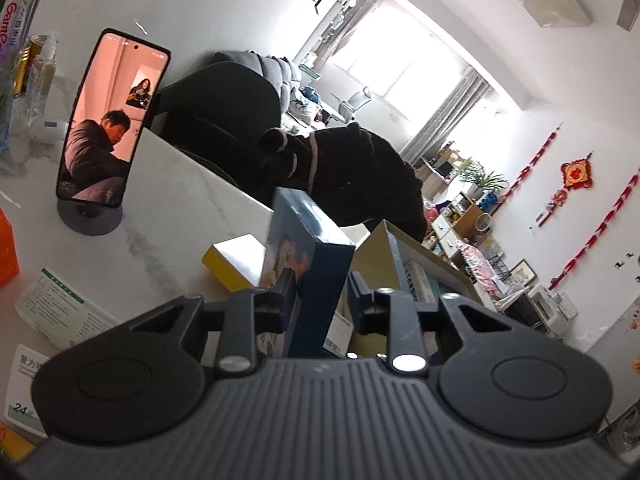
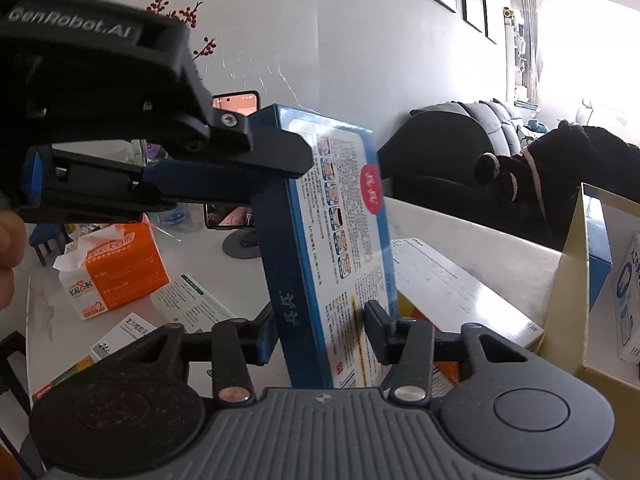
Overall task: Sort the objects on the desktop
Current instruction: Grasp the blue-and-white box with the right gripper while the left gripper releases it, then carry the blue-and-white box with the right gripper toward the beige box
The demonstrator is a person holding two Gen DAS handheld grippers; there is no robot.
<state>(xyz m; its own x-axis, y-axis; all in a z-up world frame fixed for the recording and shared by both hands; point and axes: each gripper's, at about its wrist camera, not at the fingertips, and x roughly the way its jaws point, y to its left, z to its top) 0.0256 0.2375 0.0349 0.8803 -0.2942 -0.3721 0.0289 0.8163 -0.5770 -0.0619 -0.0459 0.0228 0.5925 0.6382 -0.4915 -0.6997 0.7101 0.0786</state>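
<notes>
The blue box (image 2: 320,240) is held upright above the table (image 2: 460,248) by both tools at once. In the right wrist view the right tool (image 2: 320,328) is closed on the box's lower part, one finger on the blue spine side and the other pressed against the printed back face. In the same view the left tool (image 2: 276,168) is seen coming in from the left and is clamped on the box's upper part, its black fingers (image 2: 256,148) lying across the top edge; part of a person's hand (image 2: 8,256) shows at the left border. In the left wrist view the left tool (image 1: 316,292) is seen with the same blue box (image 1: 308,256) between its fingers, the left finger lying on the illustrated front face, while contact on the right side cannot be made out clearly. Just beyond the box an open cardboard box (image 1: 380,248) holding other packages is seen at the table's edge, and a flat yellow-edged box (image 1: 232,260) lies beside it. Further out on the white marble table, white medicine boxes (image 1: 60,308) lie flat, an orange tissue box (image 2: 120,268) stands to the left, and a phone on a round stand (image 1: 108,120) is set upright with its screen lit. Bottles (image 1: 24,40) are grouped at the far corner, and a dark sofa (image 2: 452,152) stands behind the table.
</notes>
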